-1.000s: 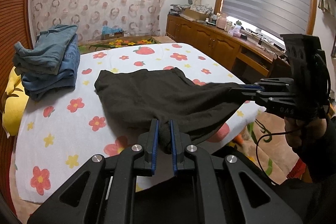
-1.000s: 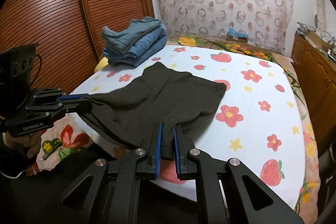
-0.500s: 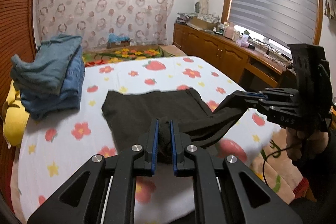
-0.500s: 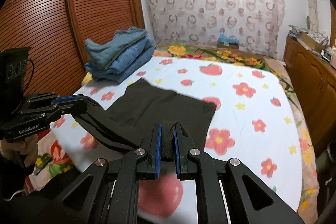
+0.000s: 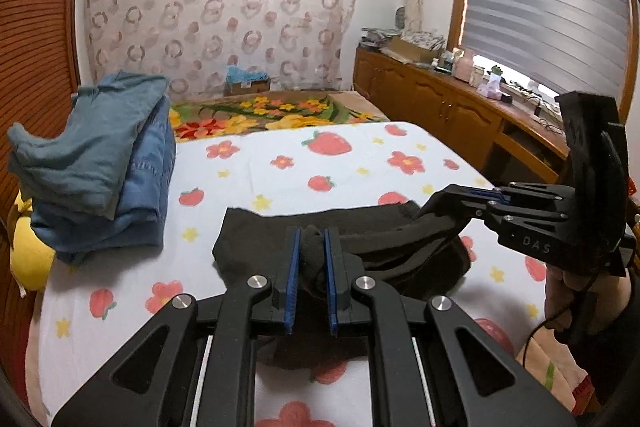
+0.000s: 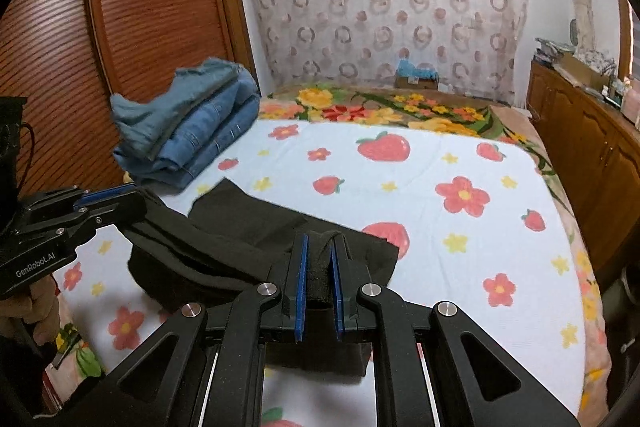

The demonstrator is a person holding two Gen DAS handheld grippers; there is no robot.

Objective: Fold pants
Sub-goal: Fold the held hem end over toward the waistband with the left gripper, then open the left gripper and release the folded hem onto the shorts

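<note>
Both grippers, left gripper (image 5: 311, 239) and right gripper (image 6: 319, 247), clamp the black pants (image 6: 240, 227) over the bed (image 6: 440, 247); folded jeans (image 5: 120, 187) sit well apart, nothing between.

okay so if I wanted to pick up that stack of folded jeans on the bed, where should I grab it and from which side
Probably the rounded folded edges of the folded jeans, which face the open middle of the bed. Come in low from that side, one jaw under the bottom pair and one over the top. The wardrobe stands close behind the stack, and the top pair's loose end sticks out, likely to slip.
</note>
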